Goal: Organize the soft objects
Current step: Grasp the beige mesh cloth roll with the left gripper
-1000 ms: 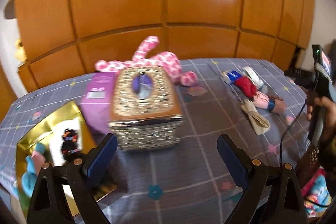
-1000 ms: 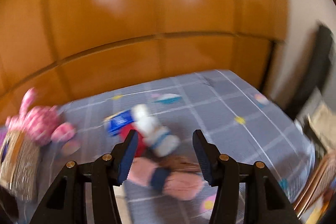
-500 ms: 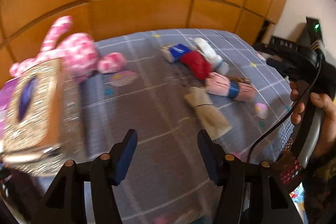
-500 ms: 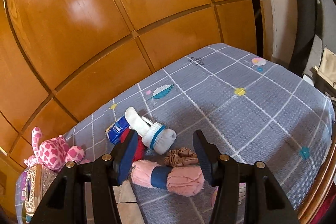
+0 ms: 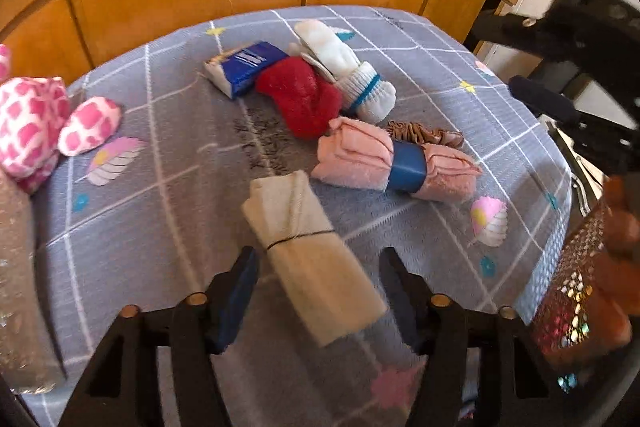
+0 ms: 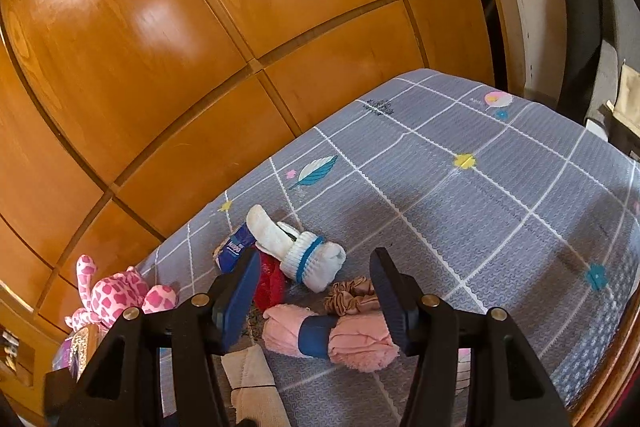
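- Two grippers are over a grey checked bedspread (image 6: 460,195) printed with small feathers, stars and flowers; we see glossy wooden panels (image 6: 200,27) behind it and a dark chair (image 6: 576,7) at the right.
- We can read only part of a white word on the blue packet (image 5: 250,65); the lettering is too small to make out, and no other writing is legible.
- Our left gripper (image 5: 318,281) has its jaws spread, having just widened, with the near end of the beige roll (image 5: 308,247) lying between the pads, not visibly pinched.
- Our right gripper (image 6: 312,283) hangs with jaws apart above the pile, pinching nothing.
- In the pile: a white sock (image 5: 348,67) lies over the red cloth (image 5: 302,95), the pink roll (image 5: 392,161) with a blue band lies just beside it, and a tan scrunchie (image 6: 352,293) touches the pink roll.
- A pink spotted plush (image 6: 120,293) sits well apart to the left, cut off in the left view.
- A glittery box (image 5: 18,275) at the left edge is blurred, as are a hand and sequinned cloth at the right edge.
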Action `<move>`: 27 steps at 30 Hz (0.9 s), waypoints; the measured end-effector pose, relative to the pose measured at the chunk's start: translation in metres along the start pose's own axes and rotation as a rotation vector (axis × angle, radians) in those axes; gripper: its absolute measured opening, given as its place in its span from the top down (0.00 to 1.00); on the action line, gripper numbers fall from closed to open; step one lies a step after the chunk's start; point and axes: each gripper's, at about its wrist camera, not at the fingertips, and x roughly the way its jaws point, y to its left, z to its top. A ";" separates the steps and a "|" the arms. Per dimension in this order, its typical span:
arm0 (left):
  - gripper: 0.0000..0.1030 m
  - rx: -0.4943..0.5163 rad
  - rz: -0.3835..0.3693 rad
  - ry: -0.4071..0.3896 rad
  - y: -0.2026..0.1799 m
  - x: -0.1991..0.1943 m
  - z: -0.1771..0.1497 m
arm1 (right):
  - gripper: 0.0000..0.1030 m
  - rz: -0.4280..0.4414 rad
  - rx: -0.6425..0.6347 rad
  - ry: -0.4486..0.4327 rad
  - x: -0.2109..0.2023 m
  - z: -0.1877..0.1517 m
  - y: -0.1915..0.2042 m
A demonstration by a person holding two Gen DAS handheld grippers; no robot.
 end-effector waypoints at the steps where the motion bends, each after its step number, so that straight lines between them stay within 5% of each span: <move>1: 0.32 0.011 0.030 0.009 -0.002 0.008 0.001 | 0.44 0.002 0.002 0.003 0.001 0.000 0.000; 4: 0.43 0.014 0.039 0.022 0.002 0.024 -0.003 | 0.44 0.009 0.006 0.005 0.001 0.000 -0.001; 5: 0.59 0.023 0.038 0.000 0.002 0.021 -0.004 | 0.44 0.010 0.008 0.006 0.001 0.000 -0.001; 9: 0.65 0.012 -0.005 -0.027 0.010 0.013 -0.010 | 0.44 0.014 0.014 0.005 0.001 0.001 -0.002; 16: 0.65 -0.014 0.013 -0.143 0.029 -0.031 -0.027 | 0.44 0.001 0.017 0.012 0.003 0.001 -0.002; 21: 0.63 -0.041 0.138 -0.201 0.059 -0.050 -0.052 | 0.44 -0.014 0.000 0.018 0.004 0.000 0.002; 25: 0.63 -0.093 0.203 -0.168 0.082 -0.038 -0.069 | 0.44 -0.021 -0.018 0.023 0.005 -0.001 0.005; 27: 0.62 -0.141 0.173 -0.166 0.095 -0.032 -0.076 | 0.44 -0.026 -0.028 0.024 0.005 -0.002 0.006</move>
